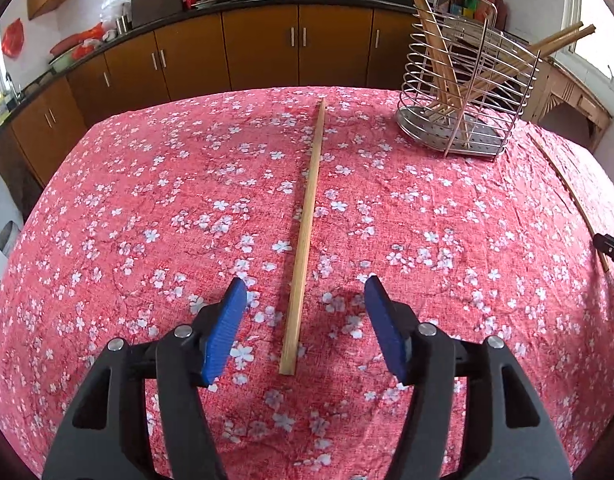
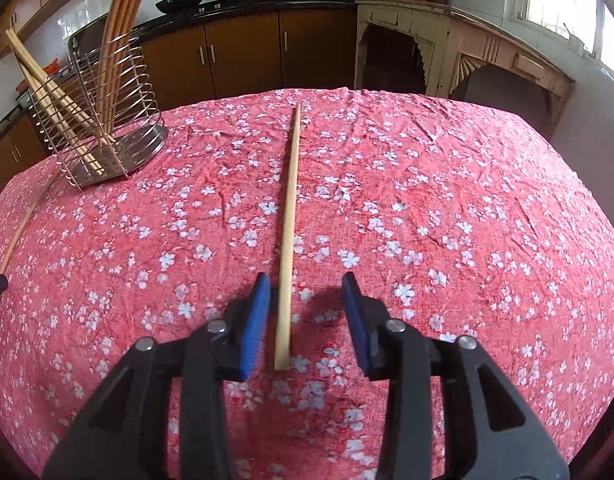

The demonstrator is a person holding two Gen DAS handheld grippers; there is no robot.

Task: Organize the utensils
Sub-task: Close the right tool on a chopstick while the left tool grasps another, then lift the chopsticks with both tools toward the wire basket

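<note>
A wooden chopstick (image 1: 309,216) lies on the red floral tablecloth, pointing away from me. My left gripper (image 1: 305,294) is open, its blue pads on either side of the chopstick's near end. A second chopstick (image 2: 289,224) lies in the right wrist view. My right gripper (image 2: 307,290) is open around its near end, the left pad close beside it. A wire utensil holder (image 1: 463,92) holding several chopsticks stands at the far right; it also shows in the right wrist view (image 2: 103,128) at the far left.
The table (image 1: 147,200) is covered by the red cloth. The right chopstick (image 1: 567,192) and right gripper tip (image 1: 611,248) show at the left view's right edge. Kitchen cabinets (image 1: 263,48) stand behind the table. A cream wooden sideboard (image 2: 447,48) stands at the back right.
</note>
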